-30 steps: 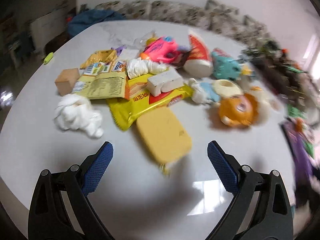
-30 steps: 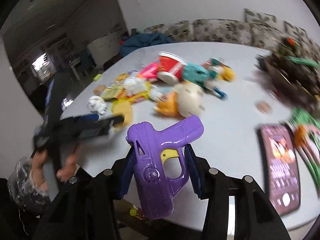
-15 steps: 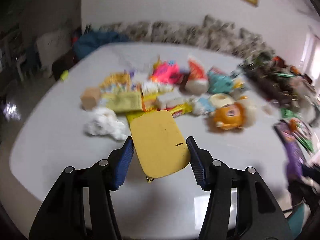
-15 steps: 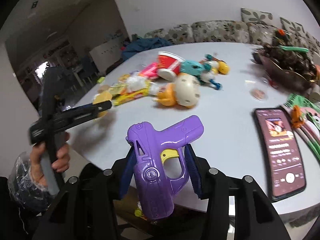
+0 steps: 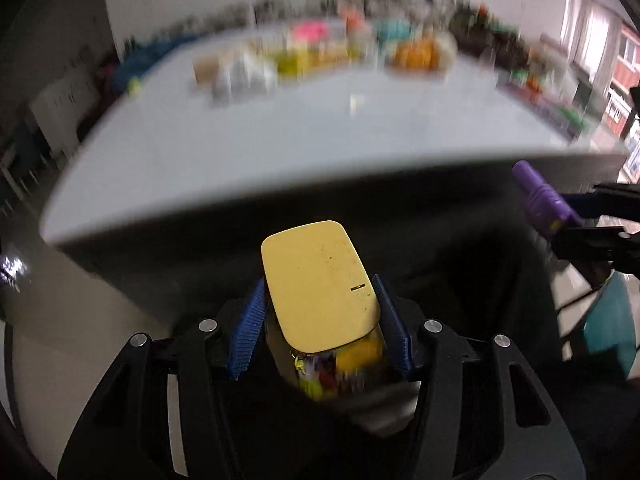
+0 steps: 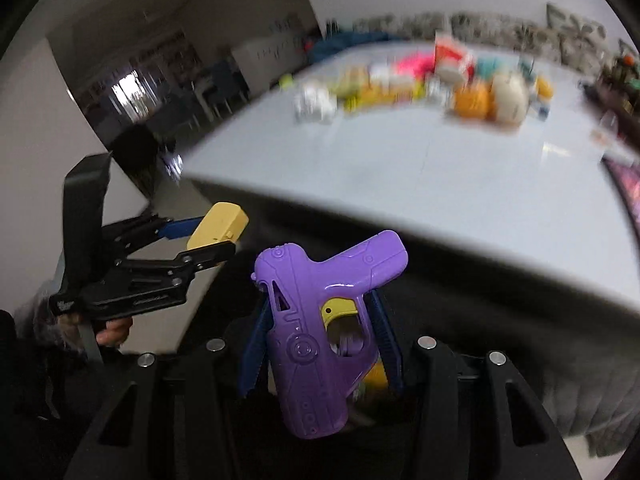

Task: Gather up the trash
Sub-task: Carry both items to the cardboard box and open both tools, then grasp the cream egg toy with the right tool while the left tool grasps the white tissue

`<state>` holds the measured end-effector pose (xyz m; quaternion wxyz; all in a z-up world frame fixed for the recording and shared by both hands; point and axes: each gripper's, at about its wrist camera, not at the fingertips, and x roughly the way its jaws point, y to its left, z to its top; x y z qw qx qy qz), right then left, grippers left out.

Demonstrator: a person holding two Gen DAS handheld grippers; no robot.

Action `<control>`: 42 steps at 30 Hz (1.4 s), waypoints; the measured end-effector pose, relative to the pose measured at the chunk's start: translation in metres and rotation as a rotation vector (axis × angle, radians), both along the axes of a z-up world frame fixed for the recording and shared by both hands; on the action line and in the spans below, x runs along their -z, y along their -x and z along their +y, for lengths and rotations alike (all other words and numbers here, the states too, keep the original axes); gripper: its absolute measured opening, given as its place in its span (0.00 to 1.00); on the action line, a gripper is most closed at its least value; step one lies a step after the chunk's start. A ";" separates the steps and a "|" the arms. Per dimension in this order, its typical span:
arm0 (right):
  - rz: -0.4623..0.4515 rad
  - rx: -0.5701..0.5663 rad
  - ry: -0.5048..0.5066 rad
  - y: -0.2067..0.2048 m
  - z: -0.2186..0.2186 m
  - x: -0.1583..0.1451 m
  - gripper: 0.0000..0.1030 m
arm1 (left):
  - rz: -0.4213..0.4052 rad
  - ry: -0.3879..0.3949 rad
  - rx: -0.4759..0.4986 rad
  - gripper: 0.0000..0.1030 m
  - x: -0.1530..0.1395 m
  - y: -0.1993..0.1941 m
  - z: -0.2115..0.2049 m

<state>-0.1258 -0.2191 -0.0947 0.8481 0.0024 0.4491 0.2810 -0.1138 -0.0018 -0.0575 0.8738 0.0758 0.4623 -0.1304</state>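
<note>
My left gripper (image 5: 318,320) is shut on a flat yellow pouch (image 5: 320,284) and holds it below the near edge of the white table (image 5: 304,132), over a dark opening with colourful items (image 5: 344,368) inside. My right gripper (image 6: 320,336) is shut on a purple toy pistol (image 6: 320,320) with a yellow trigger, also below the table edge. In the right wrist view the left gripper with the pouch (image 6: 216,224) is at the left. The pistol's muzzle (image 5: 540,196) shows at the right of the left wrist view.
A blurred pile of wrappers, tissue (image 6: 316,104), a red cup (image 6: 452,60) and toys (image 6: 504,96) lies on the far half of the table (image 6: 440,168). A teal object (image 5: 608,316) is at lower right, off the table. A patterned sofa (image 6: 500,28) lines the far wall.
My left gripper closed on the yellow pouch, lifted it off the table and carried it down below the near edge. My right gripper, still holding the pistol, dropped below the edge too.
</note>
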 end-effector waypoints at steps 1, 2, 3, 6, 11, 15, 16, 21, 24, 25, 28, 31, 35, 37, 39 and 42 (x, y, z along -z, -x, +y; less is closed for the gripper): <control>0.037 0.003 0.015 -0.006 0.004 0.018 0.47 | 0.058 0.002 0.014 0.52 0.016 -0.005 0.000; 0.062 0.011 0.024 -0.012 0.006 0.033 0.48 | 0.138 0.010 0.042 0.56 0.039 -0.013 -0.001; 0.105 0.025 0.039 -0.022 0.008 0.055 0.52 | 0.183 0.005 0.055 0.76 0.054 -0.017 -0.002; 0.231 0.058 0.084 -0.043 0.010 0.106 0.64 | 0.302 -0.052 0.039 0.90 0.111 -0.036 -0.005; 0.189 0.045 0.060 -0.025 0.000 0.071 0.59 | 0.347 -0.064 0.043 0.90 0.116 -0.034 0.000; -0.087 0.072 -0.046 -0.025 -0.026 -0.034 0.68 | 0.157 0.023 0.099 0.90 0.042 -0.015 0.012; -0.169 0.105 -0.029 -0.036 -0.033 -0.055 0.77 | 0.110 0.056 0.110 0.90 0.022 -0.014 0.014; -0.258 0.256 0.081 -0.142 -0.055 -0.078 0.82 | -0.037 0.164 0.078 0.90 -0.041 -0.032 0.014; -0.103 0.418 -0.101 -0.201 -0.084 -0.070 0.82 | -0.068 0.179 0.047 0.90 -0.052 -0.046 0.013; -0.084 0.449 -0.132 -0.210 -0.088 -0.067 0.83 | -0.071 0.189 0.043 0.90 -0.056 -0.048 0.017; -0.067 0.499 -0.175 -0.238 -0.082 -0.062 0.83 | -0.077 0.204 0.037 0.90 -0.054 -0.051 0.019; -0.038 0.480 -0.099 -0.261 -0.071 -0.045 0.81 | -0.074 0.186 0.047 0.90 -0.046 -0.059 0.012; -0.024 0.495 -0.159 -0.256 -0.077 -0.041 0.71 | -0.080 0.202 0.023 0.90 -0.048 -0.071 0.014; -0.016 0.480 -0.169 -0.246 -0.077 -0.041 0.70 | -0.075 0.222 0.006 0.90 -0.047 -0.083 0.018; -0.029 0.473 -0.149 -0.236 -0.078 -0.042 0.70 | -0.070 0.227 -0.021 0.90 -0.049 -0.099 0.021; -0.046 0.463 -0.163 -0.225 -0.083 -0.044 0.69 | -0.072 0.229 -0.073 0.90 -0.051 -0.126 0.023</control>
